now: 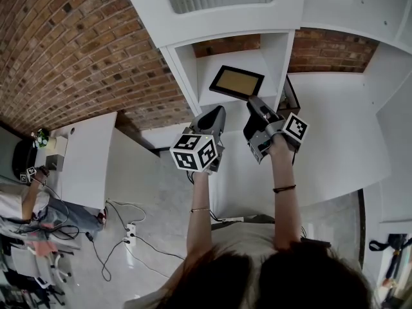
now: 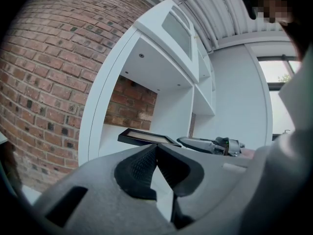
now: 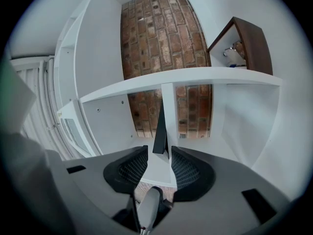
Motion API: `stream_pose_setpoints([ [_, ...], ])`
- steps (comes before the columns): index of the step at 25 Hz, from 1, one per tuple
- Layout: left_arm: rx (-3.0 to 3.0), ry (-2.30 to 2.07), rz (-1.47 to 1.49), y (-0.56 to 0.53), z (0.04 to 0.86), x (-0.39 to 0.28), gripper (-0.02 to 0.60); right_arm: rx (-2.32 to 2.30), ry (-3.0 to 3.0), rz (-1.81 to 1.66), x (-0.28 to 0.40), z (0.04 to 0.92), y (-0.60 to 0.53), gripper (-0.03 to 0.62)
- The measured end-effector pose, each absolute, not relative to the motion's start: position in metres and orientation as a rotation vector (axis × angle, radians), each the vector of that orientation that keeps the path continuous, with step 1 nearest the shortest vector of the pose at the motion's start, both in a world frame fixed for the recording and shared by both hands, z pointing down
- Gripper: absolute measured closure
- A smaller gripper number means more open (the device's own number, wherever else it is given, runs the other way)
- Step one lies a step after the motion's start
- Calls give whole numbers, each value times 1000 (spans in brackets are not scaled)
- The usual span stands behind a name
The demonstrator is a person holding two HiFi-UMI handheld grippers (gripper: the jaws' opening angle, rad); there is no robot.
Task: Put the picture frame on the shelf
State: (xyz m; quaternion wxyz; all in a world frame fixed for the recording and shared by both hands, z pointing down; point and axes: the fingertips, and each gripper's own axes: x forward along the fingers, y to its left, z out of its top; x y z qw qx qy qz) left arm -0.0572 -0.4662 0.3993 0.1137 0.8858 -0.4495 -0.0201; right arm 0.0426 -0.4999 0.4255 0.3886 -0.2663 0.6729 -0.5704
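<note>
The picture frame (image 1: 236, 82), black with a tan panel, lies about level in an open compartment of the white shelf unit. It is over the shelf board (image 1: 212, 63), towards the board's front right corner. I cannot tell whether it rests fully on the board or hangs just above it.

My right gripper (image 3: 159, 148) has the frame's near edge between its tips. The jaws stand a little apart, with a sliver of white showing on each side of the edge, so I judge the frame is released rather than pinched. My left gripper (image 2: 157, 146) is clenched tip to tip on nothing and hangs just outside the board's front edge, left of the frame.

The main risk, as I see it, is at that front edge. If a pad drags on the frame when I draw back, the frame could slide out and drop. If it is not yet fully down, letting go would tip it. A sideways move of my right gripper could strike the upright divider (image 1: 283, 63) just beside it. It could also jostle the brown wooden box (image 1: 288, 96) in the next compartment.

The board looks bare at its left and towards the brick back wall (image 1: 225, 45). The safest way out is straight back over the front edge.
</note>
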Motion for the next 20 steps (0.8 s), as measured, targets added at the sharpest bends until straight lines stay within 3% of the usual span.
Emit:
stream_pose_setpoints([
  [14, 2594, -1309, -48, -452, 403, -52, 571, -642, 1713, -1471, 40, 430, -482, 480],
  [20, 2596, -1302, -39, -446, 405, -48, 571, -625, 1721, -1455, 42, 428, -474, 510],
])
